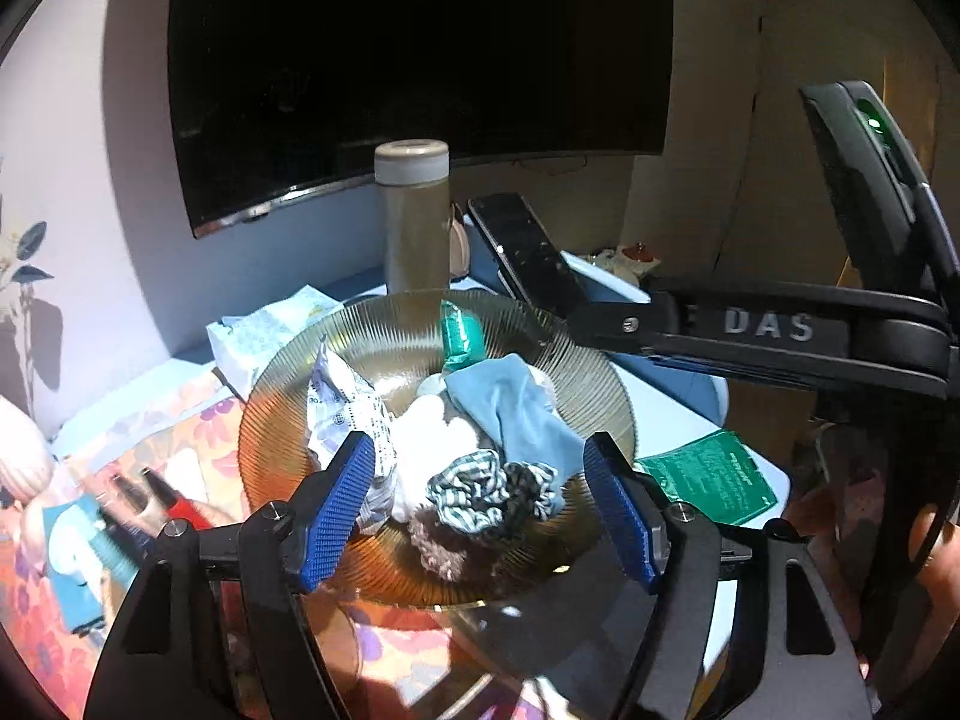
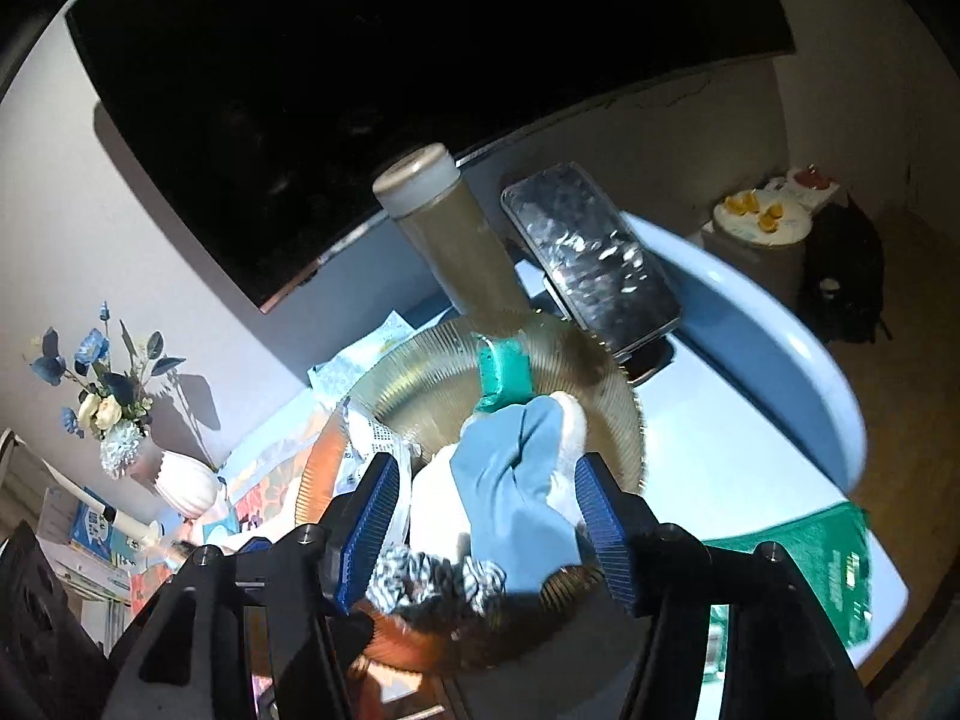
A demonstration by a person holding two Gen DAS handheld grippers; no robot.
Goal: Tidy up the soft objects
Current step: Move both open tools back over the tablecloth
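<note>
Amber ribbed glass plate (image 1: 288,420) crowded: blue cloth (image 1: 516,408), striped scrunchie (image 1: 492,489), white fluffy item (image 1: 432,438), printed packet (image 1: 348,402), teal packet (image 1: 462,336) heaped centre to far rim. Bare glass only at far-left inside. Tall capped bottle (image 1: 417,222) upright just behind the plate, phone (image 2: 594,258) leaning beside it, blocking far side. Wall TV (image 1: 420,48) overhanging the back. Right claw (image 1: 708,330) crossing right of the plate. Green sheet (image 1: 714,474) flat on table (image 2: 750,420), open surface there. Left side cluttered: tissue pack (image 1: 264,330), markers (image 1: 150,498).
</note>
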